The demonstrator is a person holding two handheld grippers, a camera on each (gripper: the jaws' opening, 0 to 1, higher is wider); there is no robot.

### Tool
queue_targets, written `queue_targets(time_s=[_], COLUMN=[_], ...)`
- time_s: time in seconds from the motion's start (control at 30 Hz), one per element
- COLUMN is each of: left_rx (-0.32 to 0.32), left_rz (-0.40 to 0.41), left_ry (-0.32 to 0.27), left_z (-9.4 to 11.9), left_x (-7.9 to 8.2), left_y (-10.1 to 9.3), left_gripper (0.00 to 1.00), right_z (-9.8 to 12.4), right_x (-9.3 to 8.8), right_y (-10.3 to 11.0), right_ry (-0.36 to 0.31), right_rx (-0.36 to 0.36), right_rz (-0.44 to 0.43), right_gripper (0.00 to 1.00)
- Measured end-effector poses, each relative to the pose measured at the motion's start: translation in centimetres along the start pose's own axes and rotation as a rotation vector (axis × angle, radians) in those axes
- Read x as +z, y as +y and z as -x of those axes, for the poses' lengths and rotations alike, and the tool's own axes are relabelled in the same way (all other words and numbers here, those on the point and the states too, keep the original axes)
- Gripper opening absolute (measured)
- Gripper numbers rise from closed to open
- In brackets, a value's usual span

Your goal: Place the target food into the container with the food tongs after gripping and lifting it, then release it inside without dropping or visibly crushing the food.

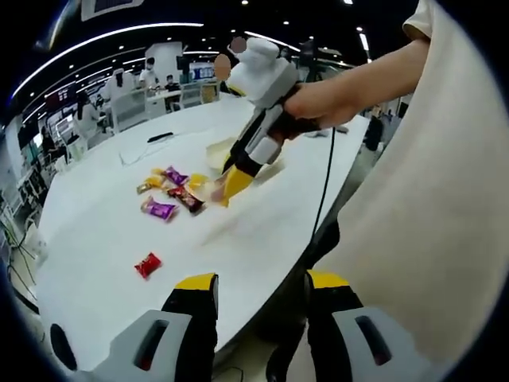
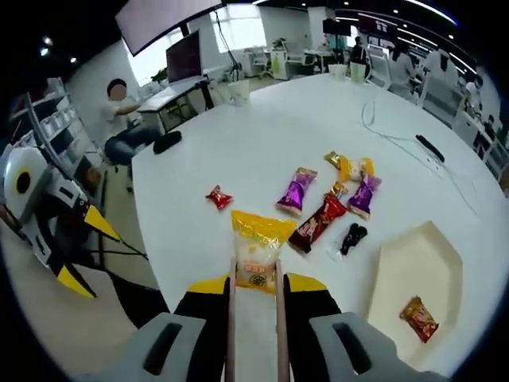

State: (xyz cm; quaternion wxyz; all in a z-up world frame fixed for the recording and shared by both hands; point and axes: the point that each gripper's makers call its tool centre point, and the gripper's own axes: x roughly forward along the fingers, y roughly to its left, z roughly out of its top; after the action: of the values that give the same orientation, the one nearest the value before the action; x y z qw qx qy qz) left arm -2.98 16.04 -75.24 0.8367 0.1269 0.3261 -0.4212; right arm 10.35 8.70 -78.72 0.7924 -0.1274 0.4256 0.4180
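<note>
1. Left gripper view: the left hand-held gripper (image 1: 261,296) hung off the near edge of the white desk (image 1: 103,239), its yellow-tipped jaws spread apart and holding nothing. Ahead of it, a person's hand (image 1: 322,102) carried the right hand-held gripper (image 1: 232,185) down over a cluster of wrapped snacks, with a lone red candy (image 1: 147,264) lying nearer, ahead and left of the left jaws. The right jaws' yellow tips blurred against the wrappers, so this view could not confirm what they held. The pale container (image 1: 216,151) showed only partly, behind that gripper.

2. Right gripper view: the food tongs (image 2: 254,318) ran up between the right hand-held gripper's jaws (image 2: 254,288), which were squeezed onto them, and the tong tips pinched the lower edge of a yellow snack packet (image 2: 259,247) directly ahead. Whether the packet had left the desk could not be told. The container (image 2: 413,274) sat ahead and right, already holding one reddish wrapped snack (image 2: 419,317); a purple packet (image 2: 296,191), a dark red bar (image 2: 320,221) and a small black item (image 2: 352,235) lay between packet and container. The left hand-held gripper (image 2: 87,247) hovered far left, off the desk.

3. Judgement: the grip-and-lift step appeared under way; next, a gentle rightward carry over the loose wrappers, keeping pressure light, then release inside the container.
</note>
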Motion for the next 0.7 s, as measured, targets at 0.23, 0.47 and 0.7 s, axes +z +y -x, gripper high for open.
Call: queue_targets(time_s=[0.23, 0.47, 0.7], left_rx=[0.023, 0.009, 0.009], left_rz=[0.007, -0.005, -0.008], left_ry=[-0.006, -0.001, -0.006], left_z=[0.1, -0.4, -0.8], left_x=[0.2, 0.1, 0.7], left_y=[0.5, 0.4, 0.4], left_gripper=[0.44, 0.44, 0.43], right_z=[0.9, 2.0, 2.9], right_x=[-0.4, 0.2, 0.9], right_y=[-0.3, -1.3, -2.7], right_ry=[-0.007, -0.040, -0.080], right_rx=[-0.007, -0.028, -0.061], right_rz=[-0.002, -0.023, -0.019], right_gripper=[0.25, 0.25, 0.25])
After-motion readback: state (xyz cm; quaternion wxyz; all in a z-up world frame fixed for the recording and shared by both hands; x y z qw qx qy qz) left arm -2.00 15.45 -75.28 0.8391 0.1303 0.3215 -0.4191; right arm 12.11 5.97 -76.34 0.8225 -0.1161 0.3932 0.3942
